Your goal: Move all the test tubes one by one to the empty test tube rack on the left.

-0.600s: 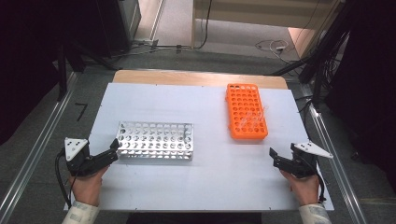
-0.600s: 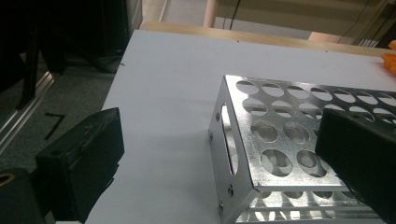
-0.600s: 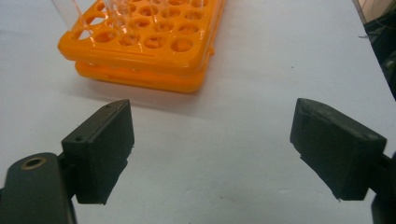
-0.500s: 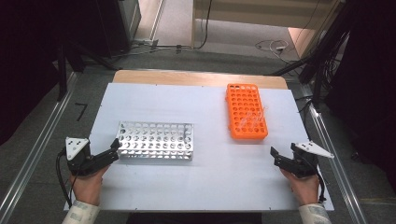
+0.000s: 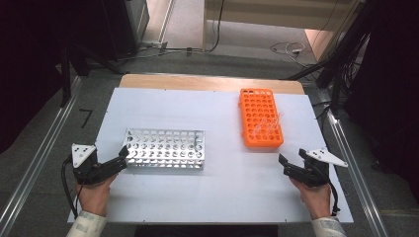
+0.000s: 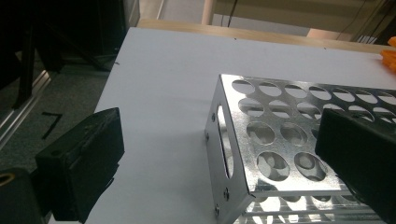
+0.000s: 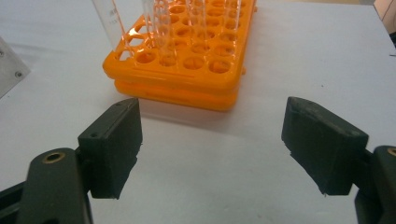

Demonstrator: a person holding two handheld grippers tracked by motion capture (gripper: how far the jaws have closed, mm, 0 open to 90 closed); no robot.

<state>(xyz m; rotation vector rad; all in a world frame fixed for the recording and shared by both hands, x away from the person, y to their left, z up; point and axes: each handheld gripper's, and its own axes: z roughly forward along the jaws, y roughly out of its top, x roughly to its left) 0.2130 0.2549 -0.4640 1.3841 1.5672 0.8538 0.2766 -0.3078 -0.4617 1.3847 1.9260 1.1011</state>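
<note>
Two racks set out on white table point(image 5: 217, 197) — work judged at approach stage, nothing grasped yet. Left hand-held gripper point(image 5: 123, 157): jaws spread, empty, near end of metal rack point(image 5: 164, 148) lying just ahead, one jaw seen over its corner holes. Right hand-held gripper point(image 5: 282, 165): jaws wide apart, nothing between; orange rack point(image 5: 260, 117) with clear glass tubes point(image 7: 161, 21) stood just ahead of it. Next move judged — right gripper to be advanced, raised, closed on single tube without disturbing neighbours.

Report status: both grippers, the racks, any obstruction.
Left gripper open, jaws astride the metal rack corner. Right gripper open, empty, short of orange rack holding clear tubes. Nothing in the way.
</note>
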